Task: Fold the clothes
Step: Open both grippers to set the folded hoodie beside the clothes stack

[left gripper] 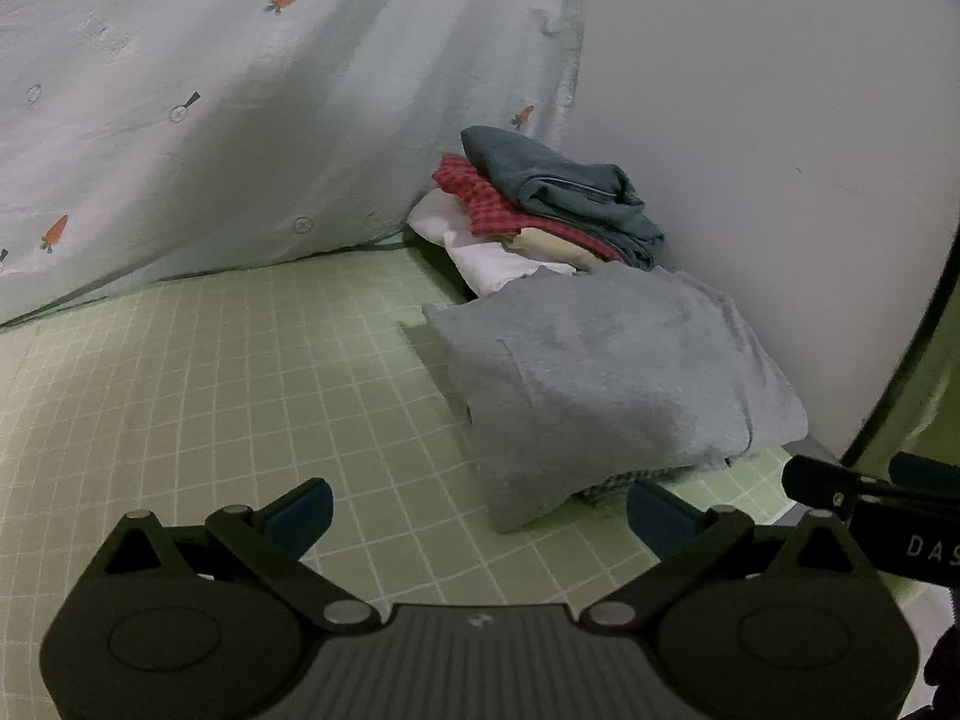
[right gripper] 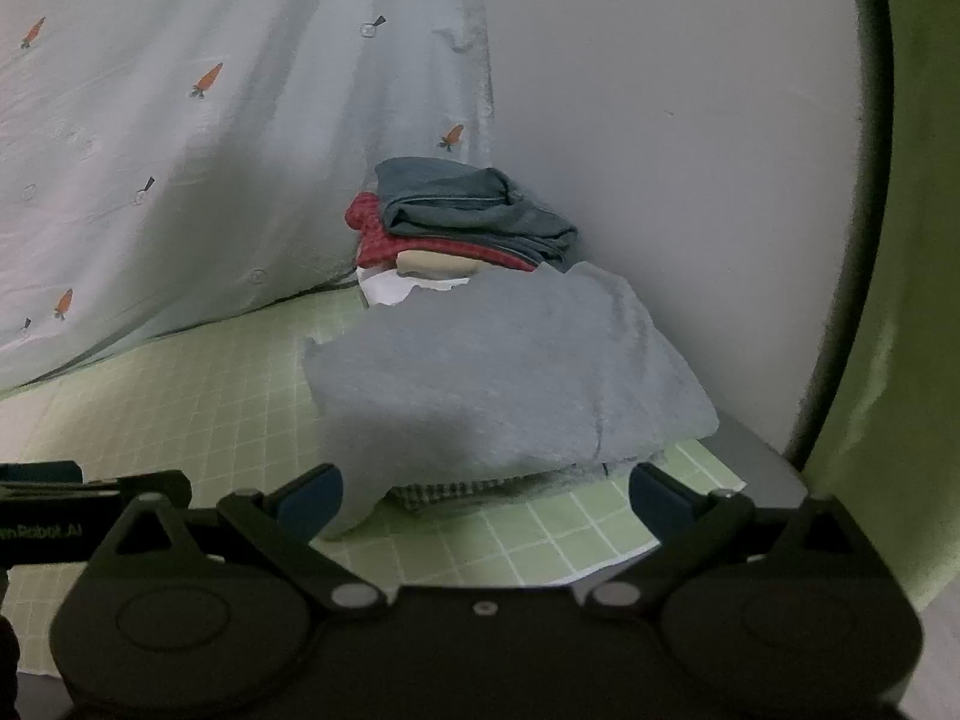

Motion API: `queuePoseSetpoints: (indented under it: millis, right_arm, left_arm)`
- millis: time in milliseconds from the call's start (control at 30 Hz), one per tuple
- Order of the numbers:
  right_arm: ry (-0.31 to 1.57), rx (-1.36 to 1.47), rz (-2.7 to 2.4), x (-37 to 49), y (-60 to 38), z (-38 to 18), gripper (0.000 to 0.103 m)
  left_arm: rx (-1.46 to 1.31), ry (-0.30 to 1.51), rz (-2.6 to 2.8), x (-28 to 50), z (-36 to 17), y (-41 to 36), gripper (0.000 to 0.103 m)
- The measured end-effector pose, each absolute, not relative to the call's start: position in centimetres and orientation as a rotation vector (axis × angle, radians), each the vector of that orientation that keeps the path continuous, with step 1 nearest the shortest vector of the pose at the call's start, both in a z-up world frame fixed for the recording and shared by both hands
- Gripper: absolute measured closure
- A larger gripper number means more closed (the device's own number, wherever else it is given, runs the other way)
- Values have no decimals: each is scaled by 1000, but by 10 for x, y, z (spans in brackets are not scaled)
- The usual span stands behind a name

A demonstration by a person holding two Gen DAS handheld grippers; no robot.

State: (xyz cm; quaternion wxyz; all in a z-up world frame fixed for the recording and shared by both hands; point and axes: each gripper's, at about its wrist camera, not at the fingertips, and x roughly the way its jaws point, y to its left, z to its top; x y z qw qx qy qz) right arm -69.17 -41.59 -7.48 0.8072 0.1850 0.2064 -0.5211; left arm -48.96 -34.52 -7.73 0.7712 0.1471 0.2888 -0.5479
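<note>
A folded light grey garment (left gripper: 606, 384) (right gripper: 498, 378) lies on the green checked sheet (left gripper: 210, 396) (right gripper: 180, 396), covering a checked cloth (left gripper: 624, 483) (right gripper: 444, 489) whose edge peeks out beneath it. Behind it a pile of folded clothes (left gripper: 552, 204) (right gripper: 468, 222) stands in the corner, a blue-grey piece on top of red, cream and white ones. My left gripper (left gripper: 480, 516) is open, just short of the grey garment's near edge, holding nothing. My right gripper (right gripper: 486, 501) is open too, its fingers on either side of the garment's near edge without gripping it.
A pale curtain (left gripper: 240, 120) (right gripper: 180, 150) printed with carrots hangs along the left. A plain white wall (left gripper: 750, 150) (right gripper: 660, 150) closes the right. A green drape (right gripper: 888, 300) hangs at the far right. The right gripper's body (left gripper: 870, 498) shows in the left view.
</note>
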Motion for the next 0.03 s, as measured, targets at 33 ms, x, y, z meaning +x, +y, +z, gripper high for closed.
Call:
queuePoseSetpoints:
  millis: [33]
  right_arm:
    - [442, 393, -1114, -691, -416, -75, 0]
  left_arm:
    - [319, 626, -1186, -490, -77, -345, 0]
